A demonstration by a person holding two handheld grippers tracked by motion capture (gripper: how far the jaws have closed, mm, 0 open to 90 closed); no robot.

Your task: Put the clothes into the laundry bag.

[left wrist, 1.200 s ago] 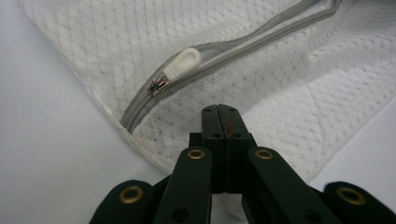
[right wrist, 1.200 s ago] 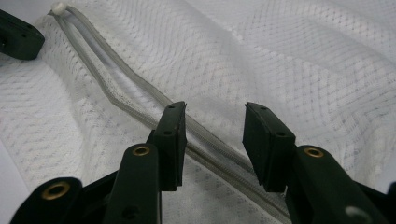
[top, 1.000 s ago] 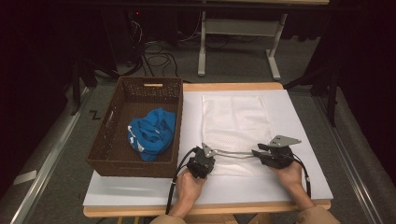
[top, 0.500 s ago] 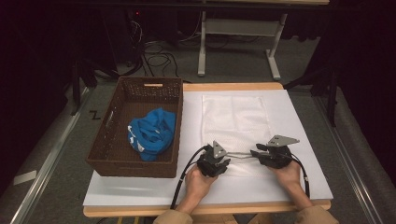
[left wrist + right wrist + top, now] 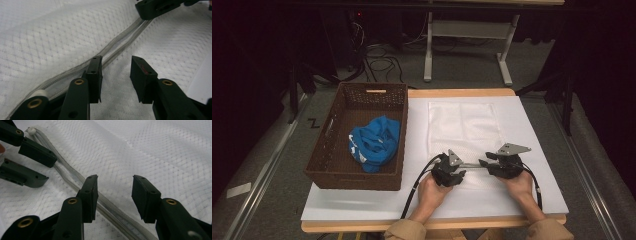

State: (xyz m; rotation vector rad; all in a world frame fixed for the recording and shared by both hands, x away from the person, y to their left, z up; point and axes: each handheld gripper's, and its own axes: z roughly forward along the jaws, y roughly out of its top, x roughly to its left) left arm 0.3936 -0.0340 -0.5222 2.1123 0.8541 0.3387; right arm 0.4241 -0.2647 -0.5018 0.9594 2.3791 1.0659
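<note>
The high view shows the white mesh bag (image 5: 464, 131) laid flat on the table (image 5: 532, 125) beside the wicker basket (image 5: 337, 131) (a blue cloth inside), so that its zipper (image 5: 120, 48) can be worked by the left gripper (image 5: 116, 75), its jaws just opened and empty, and the right gripper (image 5: 113, 195), likewise parted, gripping nothing.

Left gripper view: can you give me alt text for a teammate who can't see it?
The left gripper has open jaws over a white mesh laundry bag, one jaw resting by the bag's grey zipper. The zipper runs diagonally toward the right gripper at the top edge.
</note>
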